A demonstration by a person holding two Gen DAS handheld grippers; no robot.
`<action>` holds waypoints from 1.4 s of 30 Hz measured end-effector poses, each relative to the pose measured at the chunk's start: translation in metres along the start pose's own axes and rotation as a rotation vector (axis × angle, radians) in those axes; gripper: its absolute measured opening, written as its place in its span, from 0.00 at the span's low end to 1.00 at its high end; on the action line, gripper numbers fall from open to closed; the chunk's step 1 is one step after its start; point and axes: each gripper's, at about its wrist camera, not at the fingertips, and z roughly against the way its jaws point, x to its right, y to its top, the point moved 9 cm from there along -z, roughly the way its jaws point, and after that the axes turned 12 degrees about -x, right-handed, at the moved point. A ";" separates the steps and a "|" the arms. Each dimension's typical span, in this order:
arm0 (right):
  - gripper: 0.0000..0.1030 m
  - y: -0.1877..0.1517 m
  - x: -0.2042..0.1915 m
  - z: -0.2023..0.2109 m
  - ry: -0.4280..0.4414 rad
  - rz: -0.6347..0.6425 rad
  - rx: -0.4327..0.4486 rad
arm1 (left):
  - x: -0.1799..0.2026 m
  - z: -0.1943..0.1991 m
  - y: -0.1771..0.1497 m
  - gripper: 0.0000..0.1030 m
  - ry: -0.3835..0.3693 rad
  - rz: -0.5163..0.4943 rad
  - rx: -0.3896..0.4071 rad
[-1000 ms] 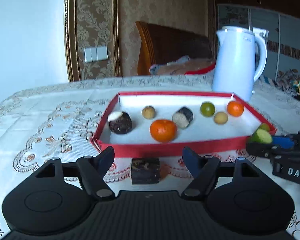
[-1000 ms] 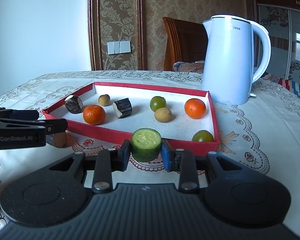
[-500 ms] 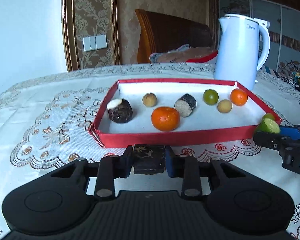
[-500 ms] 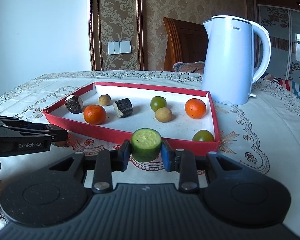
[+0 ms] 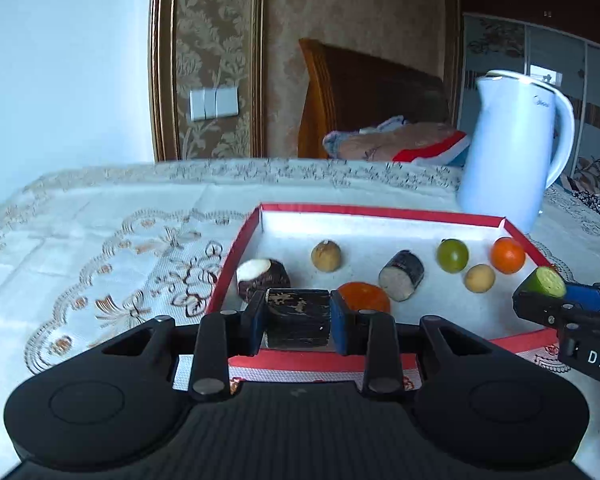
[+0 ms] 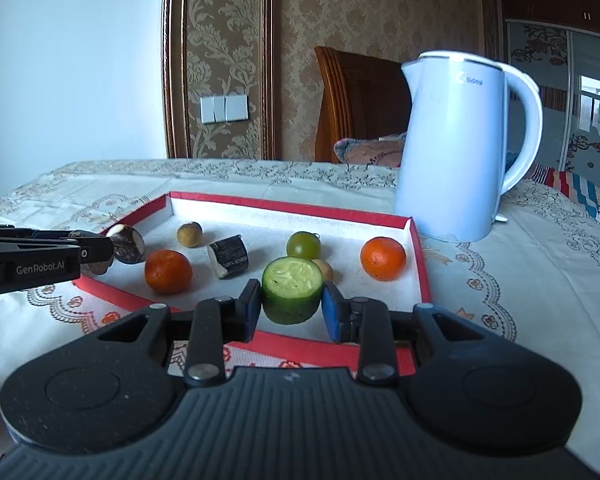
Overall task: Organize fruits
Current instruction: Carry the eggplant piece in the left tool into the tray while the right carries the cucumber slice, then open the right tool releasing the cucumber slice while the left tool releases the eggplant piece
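Our left gripper [image 5: 298, 322] clamps a dark chunk [image 5: 297, 318] above the red tray's [image 5: 380, 212] near rim. Our right gripper [image 6: 291, 306] pinches a cucumber piece [image 6: 292, 290] over the tray's near edge. Inside lie oranges [image 6: 383, 258], a green fruit [image 6: 303, 245]; a kettle [image 6: 458, 144] stands behind.

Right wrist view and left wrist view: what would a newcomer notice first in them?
Probably the green cucumber piece, cut face toward the camera, clamped in the right gripper over the near edge of the red tray. Next, the tall white kettle behind the tray's right corner. In the left wrist view, the left gripper clamps a dark block.
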 end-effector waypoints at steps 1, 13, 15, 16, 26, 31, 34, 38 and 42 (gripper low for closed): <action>0.29 0.001 0.000 -0.006 0.000 0.000 -0.019 | -0.001 -0.004 0.001 0.31 -0.006 0.009 -0.013; 0.29 0.006 -0.003 -0.056 -0.017 -0.028 -0.146 | -0.009 -0.038 0.003 0.31 0.046 0.012 -0.069; 0.30 0.006 -0.002 -0.062 -0.019 -0.039 -0.153 | -0.010 -0.039 0.003 0.31 0.048 0.017 -0.064; 0.30 0.007 -0.001 -0.063 -0.026 -0.040 -0.152 | -0.010 -0.039 0.003 0.31 0.051 0.014 -0.061; 0.31 0.006 0.000 -0.063 -0.038 -0.051 -0.140 | -0.007 -0.039 0.002 0.31 0.074 -0.005 -0.049; 0.45 0.005 0.000 -0.061 -0.042 -0.057 -0.135 | -0.007 -0.037 -0.001 0.31 0.071 -0.003 -0.053; 0.52 0.006 0.000 -0.059 -0.032 -0.065 -0.129 | -0.008 -0.034 -0.002 0.31 0.066 0.000 -0.045; 0.56 0.006 -0.002 -0.054 -0.027 -0.064 -0.113 | -0.005 -0.032 -0.004 0.32 0.075 -0.017 -0.040; 0.63 0.006 -0.004 -0.051 -0.021 -0.065 -0.108 | -0.004 -0.029 -0.004 0.32 0.074 -0.023 -0.032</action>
